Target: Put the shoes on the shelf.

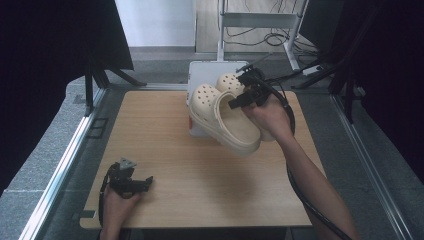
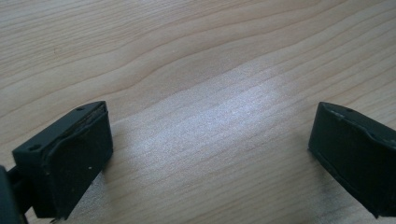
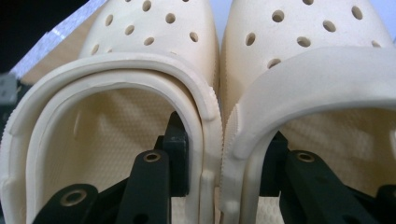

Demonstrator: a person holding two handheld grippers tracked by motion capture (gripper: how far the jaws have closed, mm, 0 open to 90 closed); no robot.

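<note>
My right gripper (image 1: 248, 93) pinches both clogs (image 1: 225, 117) by their inner walls above the white box (image 1: 206, 72); I should squeeze evenly, lowering level. Left gripper (image 1: 131, 182), spread, rests well nearer me

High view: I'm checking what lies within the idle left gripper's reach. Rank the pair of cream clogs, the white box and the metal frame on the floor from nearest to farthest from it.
From the left gripper, at the table's near left:
1. Pair of cream clogs, held up right of centre by the right gripper.
2. White box, at the table's far edge behind the clogs.
3. Metal frame, on the floor beyond the table.
</note>
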